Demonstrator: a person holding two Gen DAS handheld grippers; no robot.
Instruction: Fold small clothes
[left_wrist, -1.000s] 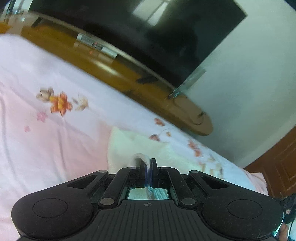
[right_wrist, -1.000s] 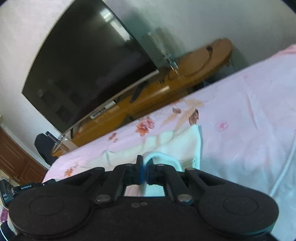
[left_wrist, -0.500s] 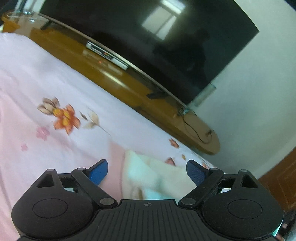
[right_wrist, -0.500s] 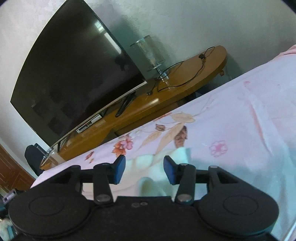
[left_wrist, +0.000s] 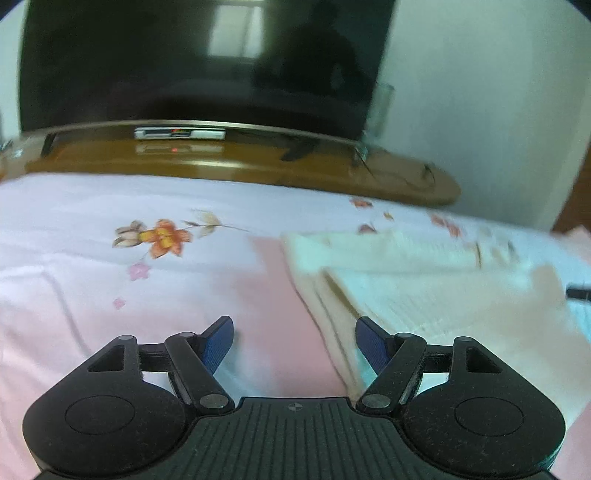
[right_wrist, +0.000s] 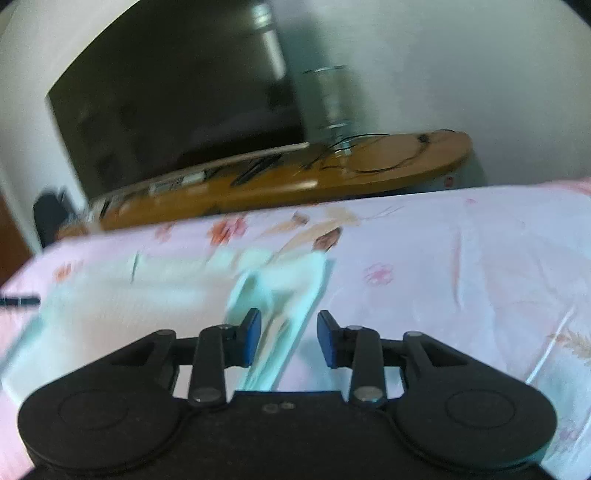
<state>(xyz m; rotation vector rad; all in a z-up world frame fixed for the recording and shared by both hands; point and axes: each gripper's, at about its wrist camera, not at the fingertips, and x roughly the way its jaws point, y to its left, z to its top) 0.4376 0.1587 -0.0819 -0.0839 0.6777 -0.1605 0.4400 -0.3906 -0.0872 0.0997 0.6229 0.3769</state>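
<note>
Both grippers angle down over the bed. Left gripper (left_wrist: 293, 341): jaws wide, just easing inward, holding nothing; the cream garment's (left_wrist: 424, 291) folded edge lies between them on the pink bedsheet (left_wrist: 92, 295). Right gripper (right_wrist: 289, 338): jaws part open, just narrowing, empty above the garment's other edge.

Soft ribbed cream cloth garment (left_wrist: 436, 295) lies on smooth floral cotton bedsheet (left_wrist: 92, 295); wooden console (left_wrist: 229, 166) gleams glossy.

left tool (left_wrist: 294, 341): jaws apart, just closing | right tool (right_wrist: 289, 338): narrower gap (also closing)
</note>
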